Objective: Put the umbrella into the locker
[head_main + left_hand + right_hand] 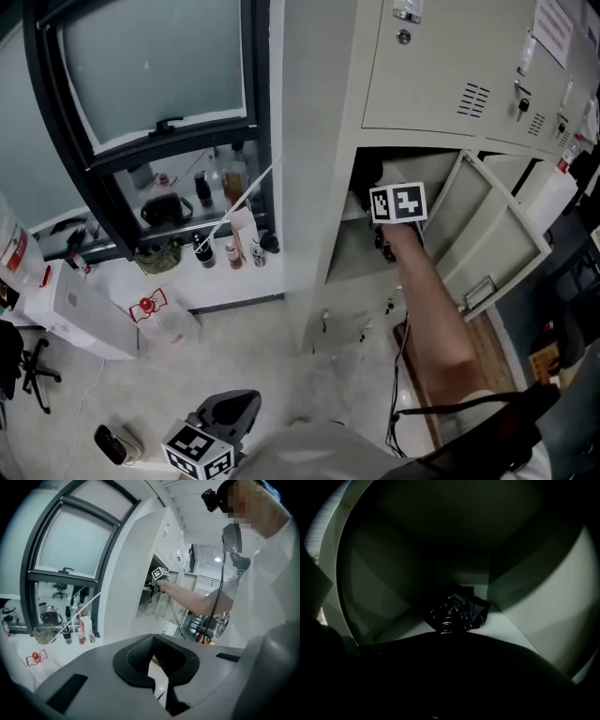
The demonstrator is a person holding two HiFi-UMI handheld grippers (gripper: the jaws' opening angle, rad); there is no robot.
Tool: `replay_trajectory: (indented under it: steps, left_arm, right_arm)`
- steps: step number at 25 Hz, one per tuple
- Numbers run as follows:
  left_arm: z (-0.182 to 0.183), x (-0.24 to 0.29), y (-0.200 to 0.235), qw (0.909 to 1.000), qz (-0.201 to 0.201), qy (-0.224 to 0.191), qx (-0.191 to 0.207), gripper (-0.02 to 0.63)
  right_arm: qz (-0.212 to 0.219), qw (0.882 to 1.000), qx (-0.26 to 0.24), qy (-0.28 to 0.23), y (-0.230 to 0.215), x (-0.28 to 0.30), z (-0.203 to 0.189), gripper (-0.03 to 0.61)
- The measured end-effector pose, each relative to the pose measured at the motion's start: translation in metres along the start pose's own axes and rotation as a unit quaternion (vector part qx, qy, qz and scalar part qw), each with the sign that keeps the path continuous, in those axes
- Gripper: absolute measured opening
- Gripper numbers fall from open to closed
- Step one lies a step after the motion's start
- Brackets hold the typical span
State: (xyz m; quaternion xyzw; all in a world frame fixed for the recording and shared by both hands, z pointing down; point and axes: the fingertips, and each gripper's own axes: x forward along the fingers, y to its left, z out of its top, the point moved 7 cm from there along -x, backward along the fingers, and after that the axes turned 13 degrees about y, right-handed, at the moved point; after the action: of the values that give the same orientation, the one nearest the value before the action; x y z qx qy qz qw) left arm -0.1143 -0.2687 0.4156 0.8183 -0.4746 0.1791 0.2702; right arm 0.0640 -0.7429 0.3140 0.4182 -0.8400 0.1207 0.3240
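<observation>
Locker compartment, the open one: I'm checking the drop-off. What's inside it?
A folded black umbrella lies on the locker floor, just ahead of the right gripper. The gripper's dark body hides the near floor and its own jaws.

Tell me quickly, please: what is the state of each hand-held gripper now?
Left hand-held gripper: shut, holding nothing.
Right hand-held gripper: inside the locker, at the umbrella; too dark to tell its jaws.
</observation>
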Motion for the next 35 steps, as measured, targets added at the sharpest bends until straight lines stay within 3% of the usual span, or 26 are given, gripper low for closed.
replay_trajectory:
  steps: [5,15,25,32,35]
  left_arm:
    - [-0.01,-0.008,0.001,0.9999,0.0,0.003,-0.01,0.011]
    - [-0.027,-0.035,-0.003,0.9997,-0.009,0.01,-0.02,0.009]
    - [-0.051,-0.063,-0.008,0.9982,-0.054,0.022,0.008,0.009]
    - [-0.082,-0.096,-0.017,0.9953,-0.086,0.028,0.035,0.009]
    - [-0.099,-0.112,-0.019,0.9937,-0.099,0.027,0.046,0.009]
  right_arm:
    - [0.0,1.0,0.001,0.012,0.001,0.003,0.002,0.152]
    - [-0.002,1.0,0.001,-0.014,0.003,-0.017,-0.012,0.183]
    - [-0.027,0.999,0.02,-0.018,0.026,-0.081,-0.084,0.189]
    - [-0.025,0.999,0.032,-0.022,0.08,-0.136,-0.151,0.187]
    - [-0.02,0.999,0.033,-0.026,0.113,-0.161,-0.181,0.124]
